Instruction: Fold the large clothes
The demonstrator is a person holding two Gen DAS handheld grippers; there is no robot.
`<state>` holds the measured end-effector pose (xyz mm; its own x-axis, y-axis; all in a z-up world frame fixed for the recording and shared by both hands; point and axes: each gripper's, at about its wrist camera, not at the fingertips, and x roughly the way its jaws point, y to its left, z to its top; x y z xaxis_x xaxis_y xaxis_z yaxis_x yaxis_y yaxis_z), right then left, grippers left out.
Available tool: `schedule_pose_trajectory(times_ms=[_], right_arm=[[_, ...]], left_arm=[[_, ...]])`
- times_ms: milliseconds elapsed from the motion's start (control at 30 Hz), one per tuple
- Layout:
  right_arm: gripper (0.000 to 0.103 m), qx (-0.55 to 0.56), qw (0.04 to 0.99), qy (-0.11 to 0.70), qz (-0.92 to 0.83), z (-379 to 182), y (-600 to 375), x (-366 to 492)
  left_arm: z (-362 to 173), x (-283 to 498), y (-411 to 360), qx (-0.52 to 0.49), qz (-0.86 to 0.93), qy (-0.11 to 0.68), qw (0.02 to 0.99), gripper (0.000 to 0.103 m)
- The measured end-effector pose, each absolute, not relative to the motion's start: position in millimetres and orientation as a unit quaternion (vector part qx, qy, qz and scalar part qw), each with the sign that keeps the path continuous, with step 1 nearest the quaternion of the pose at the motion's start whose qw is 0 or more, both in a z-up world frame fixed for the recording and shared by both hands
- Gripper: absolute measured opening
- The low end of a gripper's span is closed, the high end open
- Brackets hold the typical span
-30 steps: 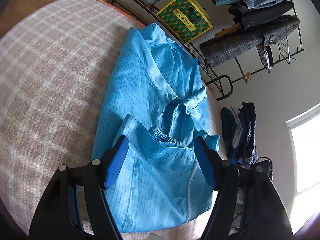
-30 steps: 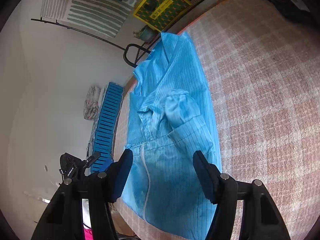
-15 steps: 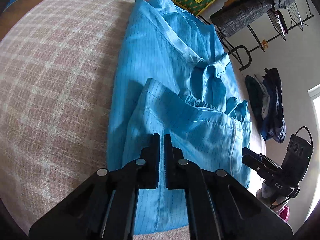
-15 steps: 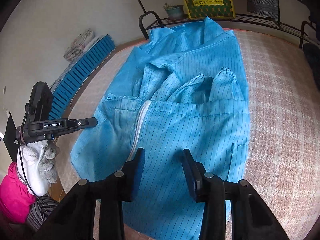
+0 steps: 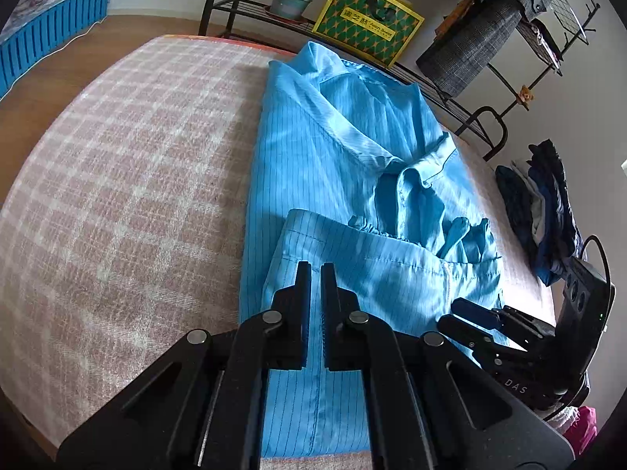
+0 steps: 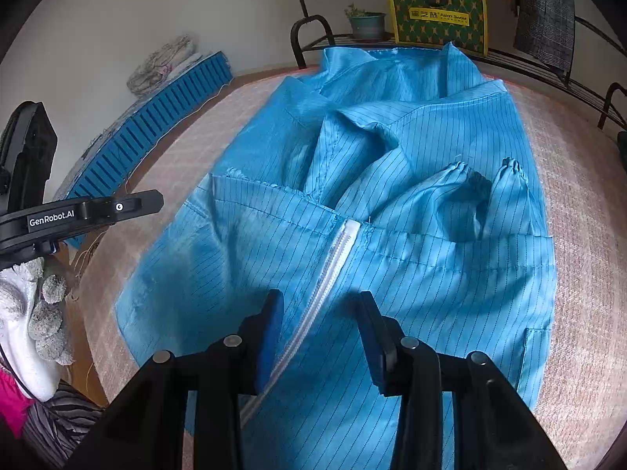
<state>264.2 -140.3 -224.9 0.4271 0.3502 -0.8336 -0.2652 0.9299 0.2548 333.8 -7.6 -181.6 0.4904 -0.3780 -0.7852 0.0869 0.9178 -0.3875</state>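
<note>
A light blue pinstriped coat [image 5: 352,149] lies lengthwise on the plaid-covered bed [image 5: 137,176]. Its hem end is folded up towards the collar and its elastic cuffs [image 6: 482,180] are bunched in the middle. My left gripper [image 5: 316,266] hovers over the folded lower panel near its left edge, shut, with no cloth seen between the fingers. My right gripper [image 6: 319,297] stands partly open over the same panel [image 6: 431,274]. The white zipper [image 6: 337,250] runs below the gap, and the pads do not press on it. Each view shows the other gripper at its side edge.
A black metal rack [image 5: 235,4] behind the bed carries a potted plant [image 5: 290,0] and a yellow-green bag [image 5: 368,25]. Clothes hang at the upper right [image 5: 490,31]. Dark clothes [image 5: 548,203] are piled right of the bed. A blue slatted crate [image 6: 156,125] and a gloved hand [image 6: 39,313] are on the left.
My left gripper's jaws went from wide open to shut. My right gripper's jaws narrowed, and it swung across to sit over the zipper. Both views rolled.
</note>
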Motion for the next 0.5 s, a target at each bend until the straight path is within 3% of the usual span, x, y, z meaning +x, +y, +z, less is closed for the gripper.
schedule_pose_trajectory(times_ms=[33,67,100,167,333,500], right_arm=[[0.042,0.047,0.841,0.507,0.182,-227,-139,269],[0.041,0.053,0.840,0.508,0.184,-226,-138,272],[0.041,0.066,0.837,0.509,0.192,-223,-139,275],[0.041,0.122,0.832,0.498,0.213,-209,-152,277],[0.044,0.170,0.859,0.460,0.145,-177,-219,269],[0.049,0.238,0.830,0.495,0.095,-202,-290,263]], left_arm=[[-183,337,-10,-0.145,-0.140,0.491,0.847,0.003],[-187,343,-11,-0.147,-0.137,0.503,0.841,0.013],[-192,346,-9,-0.159,-0.133,0.515,0.832,0.035],[-201,349,-1,-0.193,-0.139,0.526,0.817,0.046],[-215,354,6,-0.206,-0.142,0.541,0.803,0.046],[-222,356,14,-0.231,-0.147,0.546,0.792,0.046]])
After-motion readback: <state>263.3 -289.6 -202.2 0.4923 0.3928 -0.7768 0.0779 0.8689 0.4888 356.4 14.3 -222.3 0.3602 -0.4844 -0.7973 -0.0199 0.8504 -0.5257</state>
